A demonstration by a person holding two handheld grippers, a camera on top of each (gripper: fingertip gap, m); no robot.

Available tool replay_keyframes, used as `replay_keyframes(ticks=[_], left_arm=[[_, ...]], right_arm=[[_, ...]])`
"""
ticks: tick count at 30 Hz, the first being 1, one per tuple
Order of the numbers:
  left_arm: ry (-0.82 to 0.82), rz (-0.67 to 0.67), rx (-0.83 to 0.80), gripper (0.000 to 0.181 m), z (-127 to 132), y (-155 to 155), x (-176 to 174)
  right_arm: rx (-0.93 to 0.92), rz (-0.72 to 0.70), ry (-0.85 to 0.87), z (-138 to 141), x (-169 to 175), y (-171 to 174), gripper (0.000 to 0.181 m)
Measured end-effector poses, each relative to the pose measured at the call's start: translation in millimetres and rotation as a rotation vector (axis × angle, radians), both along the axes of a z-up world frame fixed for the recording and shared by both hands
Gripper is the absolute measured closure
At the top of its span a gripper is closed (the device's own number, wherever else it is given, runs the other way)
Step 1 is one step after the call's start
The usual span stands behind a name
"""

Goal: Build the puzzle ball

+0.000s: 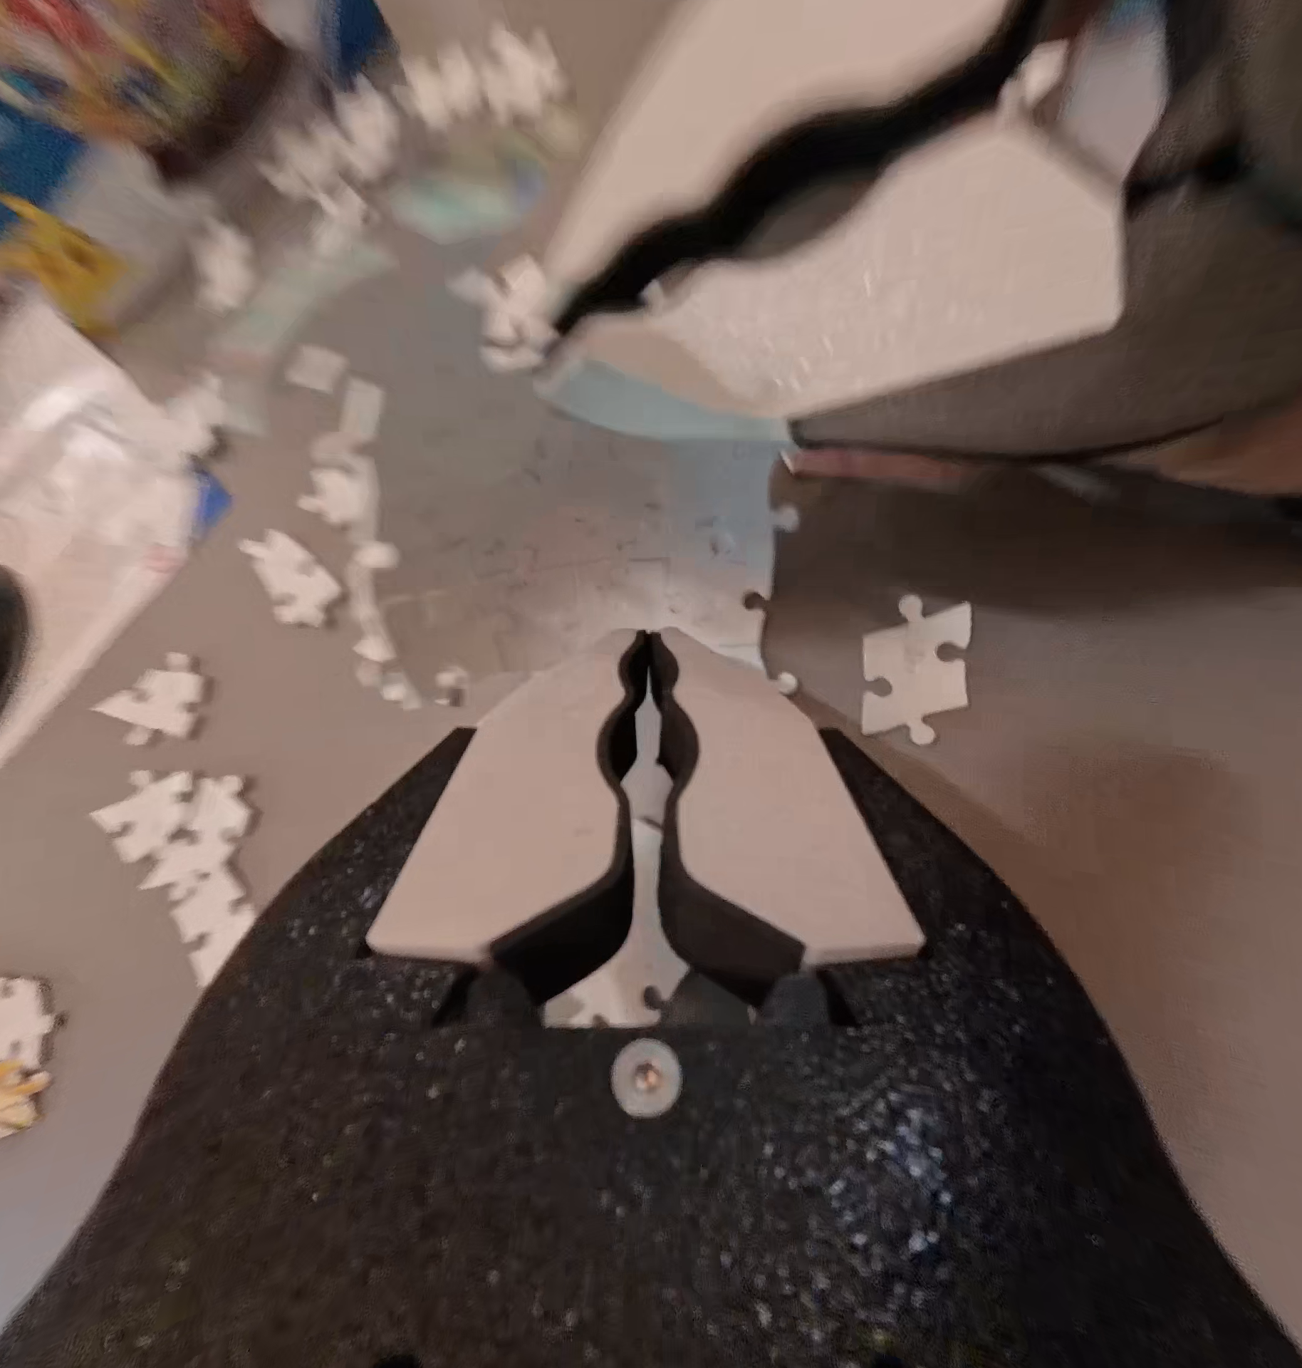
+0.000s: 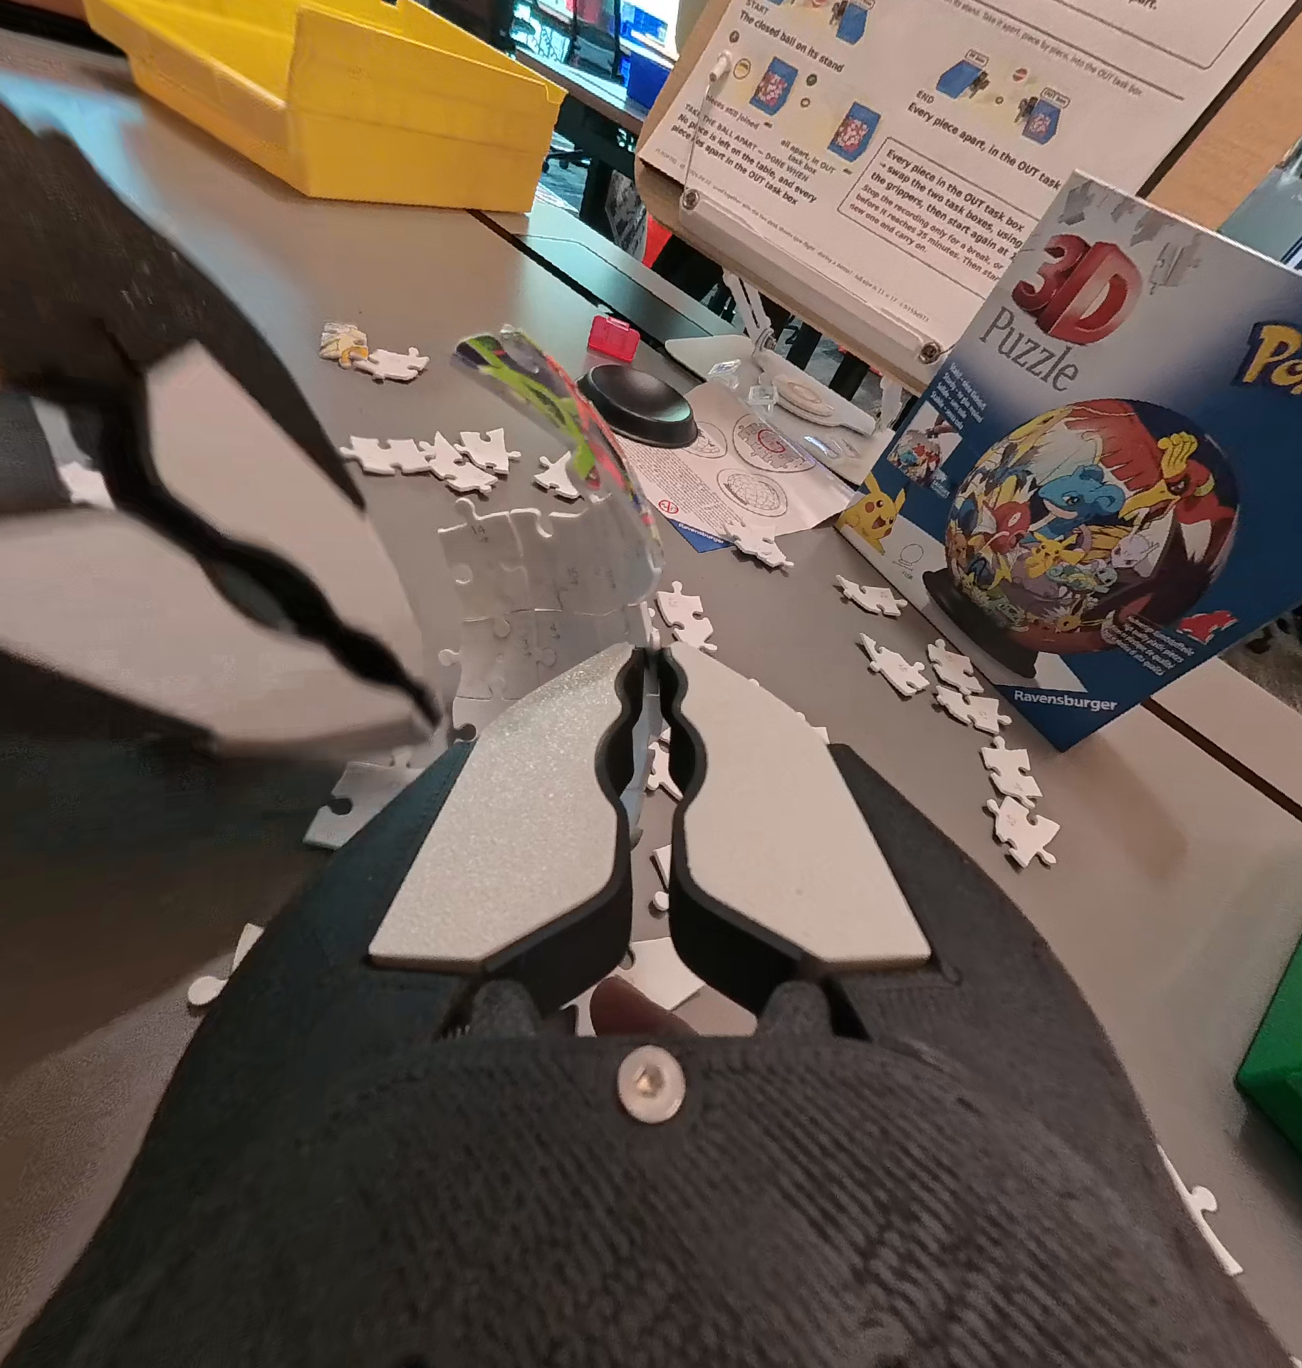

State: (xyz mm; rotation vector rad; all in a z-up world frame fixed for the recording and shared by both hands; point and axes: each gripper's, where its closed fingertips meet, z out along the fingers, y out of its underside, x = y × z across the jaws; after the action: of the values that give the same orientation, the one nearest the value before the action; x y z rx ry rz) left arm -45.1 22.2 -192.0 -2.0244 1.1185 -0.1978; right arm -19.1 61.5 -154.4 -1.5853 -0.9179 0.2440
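**Both grippers pinch the curved shell**

Right hand-held gripper (image 2: 652,655) is clamped on the lower edge of the shell (image 2: 537,562), a curved sheet of joined pieces rising just ahead. Left hand-held gripper (image 1: 646,638), crowding in from its left, is closed on the same shell. Loose pieces (image 2: 959,688) litter the tabletop (image 2: 818,651) to the right, before the box (image 2: 1122,474); a black stand (image 2: 637,407) sits beyond.

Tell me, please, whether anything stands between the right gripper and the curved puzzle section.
Nothing visible does: the right gripper is shut on the lower edge of the curved puzzle section, and the left gripper pinches it too.
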Motion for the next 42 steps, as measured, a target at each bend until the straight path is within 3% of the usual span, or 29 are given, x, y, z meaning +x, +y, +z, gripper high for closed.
replay_keyframes(ticks=[2,4,12,15,20,31,35,39,42], left_arm=[[-0.085,0.042,0.027,0.181,26,5,-15],[-0.086,0.096,0.009,0.181,35,9,-40],[0.044,0.149,-0.146,0.166,-7,-19,-109],[-0.032,0.107,-0.211,0.155,-13,-34,-99],[0.026,0.1,-0.256,0.149,-28,-38,-91],[-0.037,0.137,-0.334,0.15,-34,-47,-78],[-0.091,0.162,-0.302,0.149,-17,-45,-88],[-0.18,0.277,-0.184,0.149,18,-26,-127],[-0.184,0.329,-0.172,0.15,27,-24,-157]], right_arm=[[0.003,-0.002,-0.003,0,0,0,0.177],[0.001,-0.002,-0.003,0,0,0,0.177],[0.009,-0.007,-0.013,-1,0,1,0.177],[0.006,-0.01,-0.016,-1,0,2,0.177],[0.012,-0.013,-0.022,-1,0,2,0.177],[0.015,-0.008,-0.021,-1,0,2,0.177],[0.017,-0.006,-0.019,-1,0,1,0.177],[0.015,-0.004,-0.017,-1,0,1,0.177],[0.013,-0.005,-0.018,-1,0,2,0.177]])
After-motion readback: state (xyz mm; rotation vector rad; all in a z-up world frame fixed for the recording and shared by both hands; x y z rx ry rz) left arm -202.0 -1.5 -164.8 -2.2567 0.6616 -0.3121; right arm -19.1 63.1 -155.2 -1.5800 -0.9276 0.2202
